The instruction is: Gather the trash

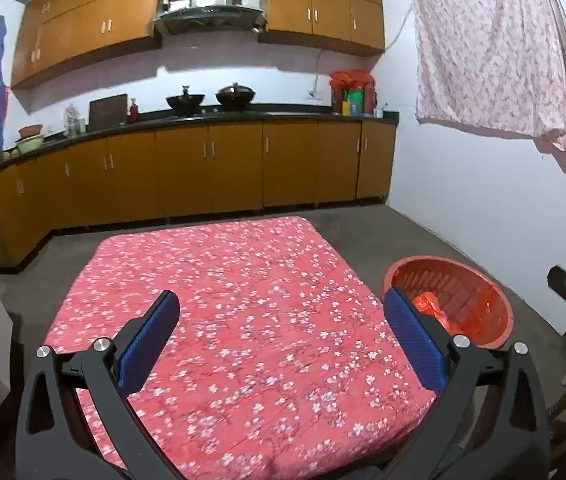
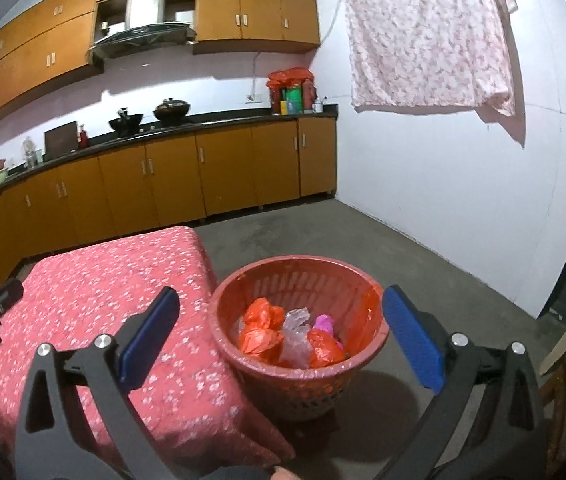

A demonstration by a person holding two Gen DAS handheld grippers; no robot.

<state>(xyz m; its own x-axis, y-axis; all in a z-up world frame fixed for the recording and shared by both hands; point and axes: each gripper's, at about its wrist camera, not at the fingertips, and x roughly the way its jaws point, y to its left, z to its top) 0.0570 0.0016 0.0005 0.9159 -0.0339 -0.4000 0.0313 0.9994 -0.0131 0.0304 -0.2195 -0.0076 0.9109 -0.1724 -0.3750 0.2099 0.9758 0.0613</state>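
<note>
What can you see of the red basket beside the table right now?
The red basket is a round plastic bin with slotted, lattice-like walls and a thick rim, standing upright on the grey floor close beside the corner of the floral-covered table; whether they touch is unclear. Inside lie crumpled orange bags, a clear plastic bag and something pink. Its inner wall looks glossy, perhaps lined. Neither gripper touches it.

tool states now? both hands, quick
Left tool: open, nothing between its fingers, over the floral cloth.
Right tool: open, empty, aimed toward the red basket.
</note>
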